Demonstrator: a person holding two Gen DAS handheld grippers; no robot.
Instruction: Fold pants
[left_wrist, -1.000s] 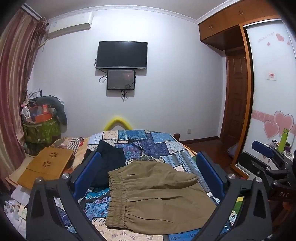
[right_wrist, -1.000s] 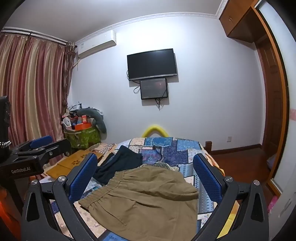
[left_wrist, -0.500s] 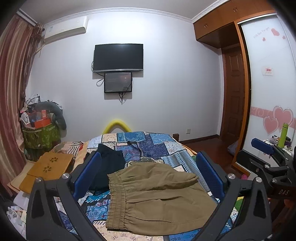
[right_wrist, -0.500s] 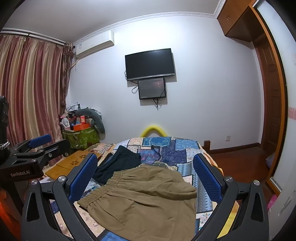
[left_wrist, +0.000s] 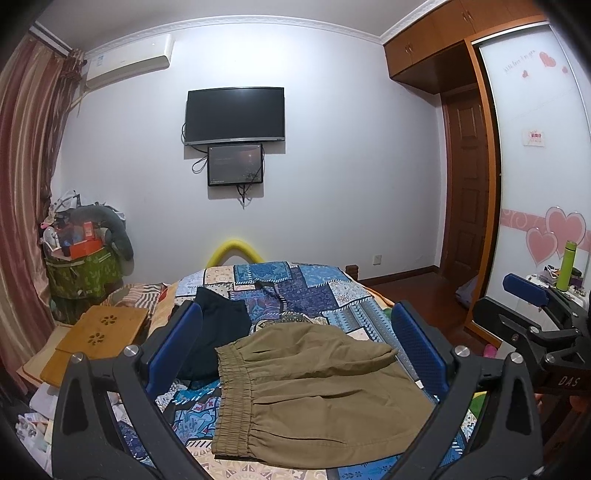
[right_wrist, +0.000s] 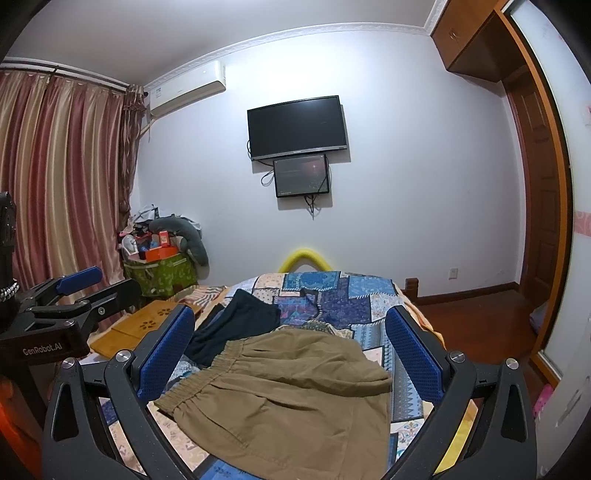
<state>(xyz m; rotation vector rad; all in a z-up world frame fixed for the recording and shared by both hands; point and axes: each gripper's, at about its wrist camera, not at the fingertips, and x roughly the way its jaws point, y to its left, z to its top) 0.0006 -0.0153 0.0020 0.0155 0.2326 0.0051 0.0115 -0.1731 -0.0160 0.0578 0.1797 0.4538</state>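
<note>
Olive-brown pants (left_wrist: 310, 391) lie folded on the patchwork bedspread (left_wrist: 295, 291), elastic waistband to the left. They also show in the right wrist view (right_wrist: 295, 391). My left gripper (left_wrist: 295, 343) is open and empty, held above the pants, touching nothing. My right gripper (right_wrist: 291, 350) is open and empty, also above the pants. The right gripper shows at the right edge of the left wrist view (left_wrist: 532, 317), and the left gripper at the left edge of the right wrist view (right_wrist: 74, 295).
A dark garment (left_wrist: 218, 332) lies on the bed left of the pants. A wooden lap tray (left_wrist: 96, 336) sits at the bed's left side. A green basket of clutter (left_wrist: 81, 269) stands by the curtain. A wardrobe and door (left_wrist: 469, 199) are at the right.
Both grippers have tilted slightly upward and drawn back a little; the pants lie unchanged. Both stay open.
</note>
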